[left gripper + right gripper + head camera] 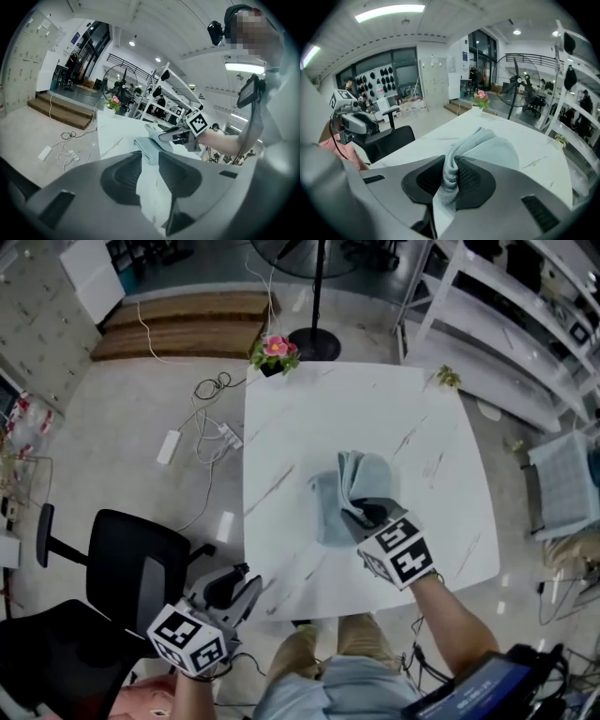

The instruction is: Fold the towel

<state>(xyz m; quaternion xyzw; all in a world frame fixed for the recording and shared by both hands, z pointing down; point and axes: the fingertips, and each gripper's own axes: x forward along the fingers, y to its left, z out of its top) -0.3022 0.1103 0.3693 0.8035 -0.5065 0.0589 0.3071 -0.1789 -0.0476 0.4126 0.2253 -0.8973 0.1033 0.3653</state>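
The left gripper [236,589] was held off the near edge of the table [309,418], its fingers [122,178] parted and empty. Further in, a raised fold of the towel [330,512] was pinched by the right gripper [367,516], the nearer hand. The remainder was spread on the table beyond.

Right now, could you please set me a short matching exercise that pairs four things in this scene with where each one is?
Things:
1. towel
2. pink flowers
3. office chair
4. power strip

Places:
A. on the floor, among white cables
B. at the far left corner of the table
C. pinched between the jaws of the right gripper
D. left of the table, next to the left gripper

Pairs: 1-C, 2-B, 3-D, 4-A.
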